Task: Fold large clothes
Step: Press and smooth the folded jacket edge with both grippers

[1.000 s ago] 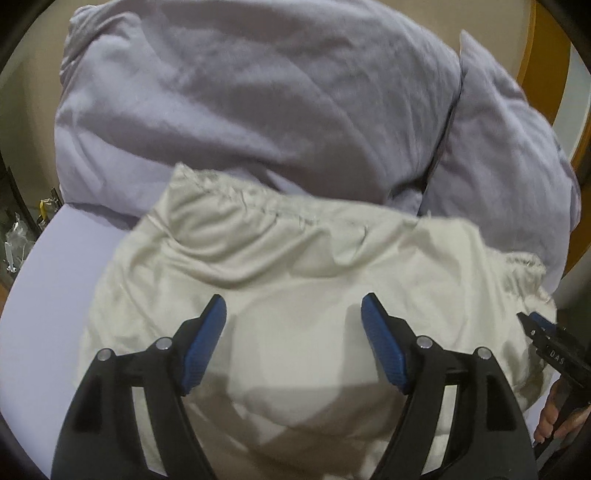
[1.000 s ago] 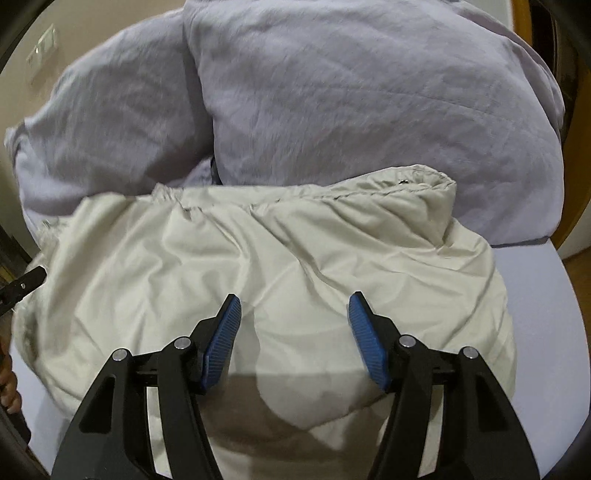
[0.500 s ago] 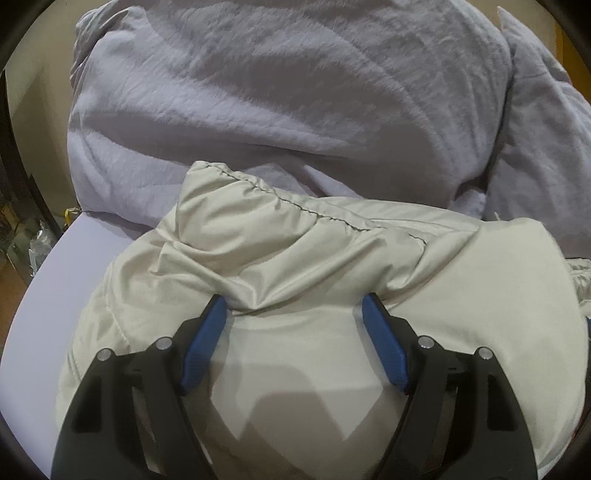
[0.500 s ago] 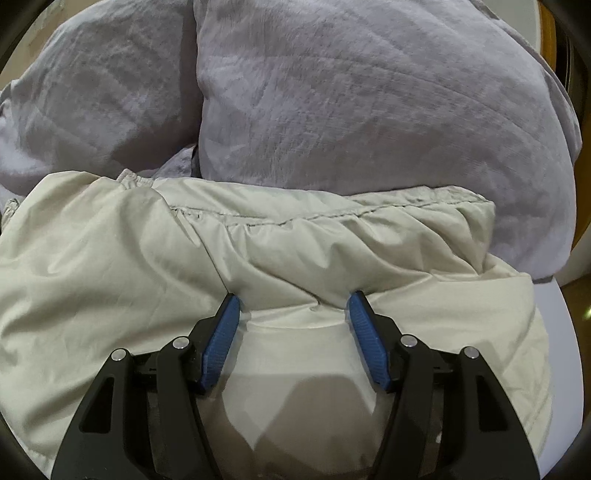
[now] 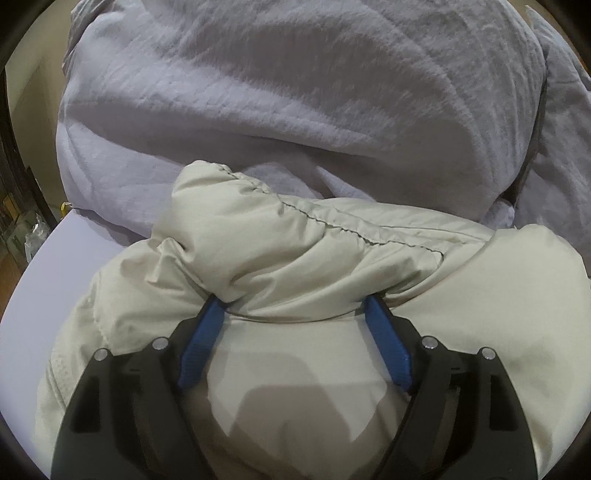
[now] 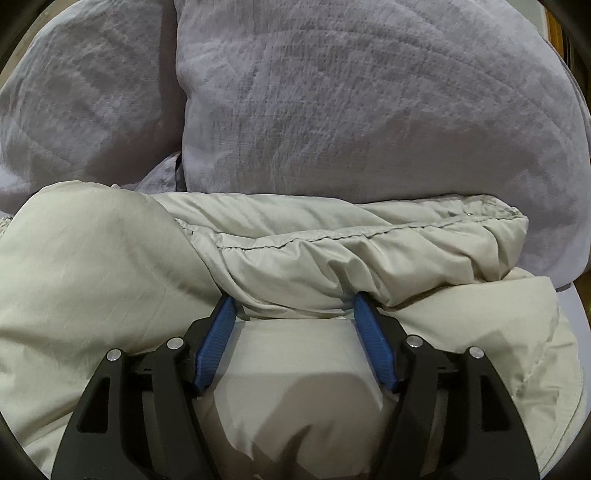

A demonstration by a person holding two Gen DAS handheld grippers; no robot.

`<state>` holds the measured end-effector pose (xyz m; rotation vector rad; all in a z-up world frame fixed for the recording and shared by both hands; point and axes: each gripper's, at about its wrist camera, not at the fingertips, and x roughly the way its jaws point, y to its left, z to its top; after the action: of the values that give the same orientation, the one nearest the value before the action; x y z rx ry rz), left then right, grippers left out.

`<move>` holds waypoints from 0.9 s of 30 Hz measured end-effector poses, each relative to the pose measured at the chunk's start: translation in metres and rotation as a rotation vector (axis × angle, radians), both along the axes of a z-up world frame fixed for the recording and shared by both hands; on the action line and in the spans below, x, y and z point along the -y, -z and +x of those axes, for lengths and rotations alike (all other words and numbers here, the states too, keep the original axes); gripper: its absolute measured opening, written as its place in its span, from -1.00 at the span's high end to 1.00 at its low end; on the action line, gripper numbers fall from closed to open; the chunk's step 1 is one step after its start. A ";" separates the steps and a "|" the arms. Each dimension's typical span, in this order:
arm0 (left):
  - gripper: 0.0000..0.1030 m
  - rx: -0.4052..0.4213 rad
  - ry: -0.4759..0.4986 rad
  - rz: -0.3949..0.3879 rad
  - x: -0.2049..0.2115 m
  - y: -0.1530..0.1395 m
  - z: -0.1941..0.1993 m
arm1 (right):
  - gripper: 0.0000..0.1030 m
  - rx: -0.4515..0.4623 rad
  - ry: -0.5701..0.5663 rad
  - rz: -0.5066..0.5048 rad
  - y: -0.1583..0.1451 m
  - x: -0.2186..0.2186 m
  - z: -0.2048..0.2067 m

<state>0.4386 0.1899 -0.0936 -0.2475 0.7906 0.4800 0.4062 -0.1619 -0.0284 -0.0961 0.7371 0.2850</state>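
A beige padded jacket [image 5: 295,251] lies on a pale lilac bed sheet [image 5: 55,258]; it also shows in the right wrist view [image 6: 110,266]. Its gathered, stitched hem band is bunched up along the far side. My left gripper [image 5: 295,306] is open, its blue fingertips pushed in under that raised band. My right gripper [image 6: 293,301] is open too, its tips tucked under the same band further right. The cloth lies between the jaws of each gripper, not pinched.
Two big lilac pillows [image 6: 369,110] stand right behind the jacket, also in the left wrist view [image 5: 295,92]. The bed's left edge and dark furniture [image 5: 14,206] show at left. A wooden frame [image 6: 554,33] is at far right.
Both grippers have moved forward over the jacket to its far hem band, and their tips have slid under the bunched fold. The jaws have stayed open.
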 end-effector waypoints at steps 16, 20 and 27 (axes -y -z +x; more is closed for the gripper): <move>-0.56 -0.019 0.005 -0.021 0.000 -0.007 -0.009 | -0.35 -0.062 0.027 0.010 -0.013 -0.025 0.003; -0.56 0.042 0.040 -0.067 0.009 -0.034 -0.019 | -0.40 -0.055 0.028 0.098 -0.040 -0.032 -0.005; -0.61 0.079 0.112 -0.110 0.040 -0.056 -0.004 | -0.56 -0.027 -0.017 0.143 -0.053 -0.073 -0.008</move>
<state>0.4342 0.1502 -0.0380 -0.3208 0.7505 0.3193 0.3977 -0.0888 0.0251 0.0373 0.7404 0.3546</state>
